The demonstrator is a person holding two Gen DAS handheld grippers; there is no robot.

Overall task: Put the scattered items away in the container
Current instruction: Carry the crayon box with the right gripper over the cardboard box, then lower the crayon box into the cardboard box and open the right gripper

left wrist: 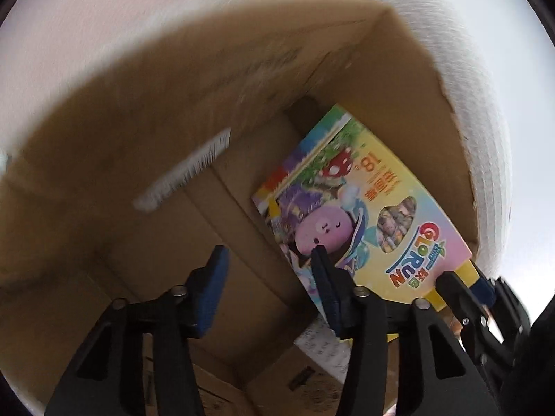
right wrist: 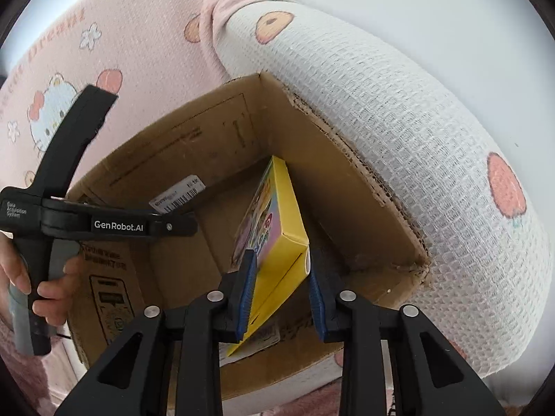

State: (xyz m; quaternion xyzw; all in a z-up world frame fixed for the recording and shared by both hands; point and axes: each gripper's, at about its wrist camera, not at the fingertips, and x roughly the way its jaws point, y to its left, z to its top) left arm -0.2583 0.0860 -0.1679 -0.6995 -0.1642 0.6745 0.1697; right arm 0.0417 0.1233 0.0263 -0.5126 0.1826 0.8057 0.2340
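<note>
**Crayon box going into carton, right gripper has it**

Largest first: one bed with pink cartoon-print sheet (right wrist: 114,31) and one white waffle blanket (right wrist: 399,131) rolled against the carton's far side. One open cardboard carton (right wrist: 194,145) sits on the bed, this is my container. One barcode label (right wrist: 178,196) on its inner wall, and I see some printed paper on the floor of it, too blurred to read.

One colourful crayon box (right wrist: 281,239), already down inside the carton, standing on edge and leaning toward the right-hand wall. Its long axis runs away from my right gripper (right wrist: 281,294), near end up at the pads, far end down at the carton floor.

Right gripper is pinching the box across its thin yellow end, one blue pad on each face. Left gripper (left wrist: 269,287) is spread, nothing between its pads; the box lies just to its right, its right finger in front of the box face, touching or not I cannot tell. A hand (right wrist: 41,277) holds the left gripper's handle.

Judgement: right hand is the one that matters, I'd let the box go so it drops flat
</note>
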